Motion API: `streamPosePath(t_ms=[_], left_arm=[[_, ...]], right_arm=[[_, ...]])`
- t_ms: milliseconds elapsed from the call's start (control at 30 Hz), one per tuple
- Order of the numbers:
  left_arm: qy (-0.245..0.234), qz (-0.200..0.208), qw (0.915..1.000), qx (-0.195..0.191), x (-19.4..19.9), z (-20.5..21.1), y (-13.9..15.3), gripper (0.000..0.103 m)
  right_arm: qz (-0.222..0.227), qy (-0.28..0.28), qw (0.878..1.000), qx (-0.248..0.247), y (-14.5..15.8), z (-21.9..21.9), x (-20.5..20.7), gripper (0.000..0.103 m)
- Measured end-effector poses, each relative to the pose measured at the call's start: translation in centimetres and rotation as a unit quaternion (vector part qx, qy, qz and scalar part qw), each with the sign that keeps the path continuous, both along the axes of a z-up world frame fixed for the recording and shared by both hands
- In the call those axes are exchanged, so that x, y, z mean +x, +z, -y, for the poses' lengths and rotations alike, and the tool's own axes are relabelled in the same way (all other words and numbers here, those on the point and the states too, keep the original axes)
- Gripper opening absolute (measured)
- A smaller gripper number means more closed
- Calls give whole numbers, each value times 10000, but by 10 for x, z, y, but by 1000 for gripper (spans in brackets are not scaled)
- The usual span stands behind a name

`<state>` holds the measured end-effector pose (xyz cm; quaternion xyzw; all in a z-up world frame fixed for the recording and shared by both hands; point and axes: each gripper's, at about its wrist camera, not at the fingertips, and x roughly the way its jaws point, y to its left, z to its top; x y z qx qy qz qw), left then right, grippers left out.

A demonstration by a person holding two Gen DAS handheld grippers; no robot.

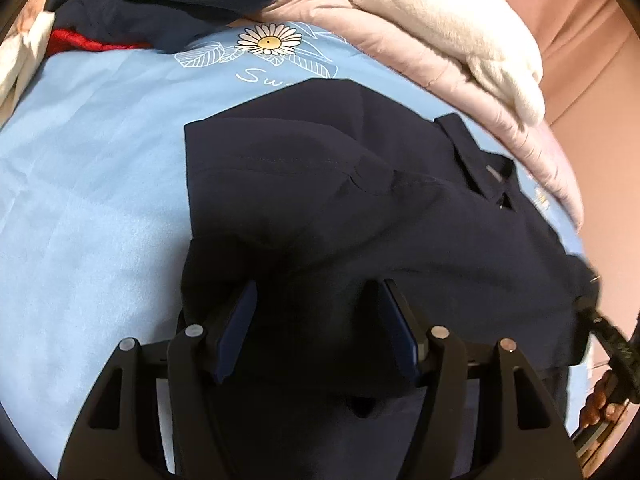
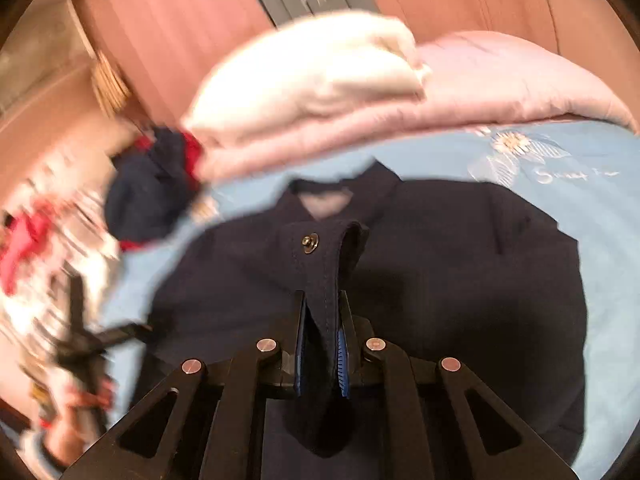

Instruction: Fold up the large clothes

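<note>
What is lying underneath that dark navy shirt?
The navy shirt lies on a light blue sheet printed with a daisy. What the sheet shows directly beneath the shirt is covered.

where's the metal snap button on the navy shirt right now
In the right wrist view, the round metal snap button sits centre-frame on a navy fabric tab pinched by the right tool.

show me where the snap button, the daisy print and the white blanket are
snap button (image 2: 310, 241), right wrist view, on the metal stud of the navy flap.
daisy print (image 1: 269, 42), left wrist view, on the flower's yellow centre.
white blanket (image 1: 452, 20), left wrist view, on its fluffy top surface.
</note>
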<state>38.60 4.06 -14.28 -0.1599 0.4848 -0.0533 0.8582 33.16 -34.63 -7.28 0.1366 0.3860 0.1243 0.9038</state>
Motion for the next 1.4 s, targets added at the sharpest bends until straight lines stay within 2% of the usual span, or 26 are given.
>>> streamPosePath(t_ms=[67, 133, 167, 267, 367, 400, 433, 500, 567, 633, 667, 733, 767, 867, 1000, 1100, 1133, 1200, 1400], left_arm=[[-60, 19, 9999, 149, 1, 4, 0, 66], [-152, 9, 9995, 270, 1, 4, 0, 66], [-185, 2, 9995, 274, 2, 3, 1, 66], [-165, 130, 9994, 272, -5, -5, 9, 66], [-158, 516, 9963, 671, -19, -5, 25, 69], [-229, 645, 9946, 781, -22, -2, 28, 69], [-344, 718, 9933, 842, -25, 2, 30, 69], [-599, 769, 9904, 985, -25, 14, 27, 69], [-695, 687, 9880, 1199, -23, 20, 18, 69], [-666, 392, 9870, 1409, -19, 21, -3, 68], [-670, 328, 9880, 1356, -18, 18, -8, 68], [-744, 484, 9862, 1399, -24, 17, -10, 69], [-769, 487, 9857, 1421, -26, 17, -9, 68], [-726, 412, 9898, 1158, -38, 9, 1, 69], [-623, 429, 9951, 630, -73, -12, 19, 73], [-568, 447, 9971, 224, -114, -34, 26, 76], [-513, 438, 9977, 100, -132, -45, 27, 78], [-441, 367, 9983, -63, -160, -60, 27, 82], [-372, 66, 9973, -630, -240, -89, 14, 83]], right_arm=[[-419, -92, 9986, -309, -29, 0, 8, 14], [-705, -154, 9967, -383, -53, 5, 8, 22], [-775, -201, 9962, -354, -57, 6, 5, 23], [-628, -276, 9965, -480, -49, 9, -6, 33], [-146, -592, 9915, -1151, -25, 9, -21, 33], [147, -645, 9882, -1385, -14, 7, -28, 33], [340, -597, 9870, -1455, -8, 4, -33, 33], [577, -190, 9908, -1207, -1, -3, -40, 33], [430, 184, 9940, -992, -9, -11, -39, 33], [116, 413, 9927, -1130, -30, -23, -36, 33], [-1, 444, 9913, -1239, -40, -27, -33, 33], [-228, 481, 9885, -1417, -62, -30, -33, 33], [-158, 464, 9882, -1452, -65, -32, -36, 33], [-83, 434, 9874, -1519, -62, -34, -42, 33], [-122, 400, 9945, -962, -41, -22, -62, 36], [-62, 373, 9967, -719, -32, -11, -96, 50], [-53, 329, 9973, -655, -29, -3, -112, 51], [-58, 265, 9982, -539, -28, 7, -135, 52], [-274, -84, 9994, -209, -30, 44, -205, 54]])
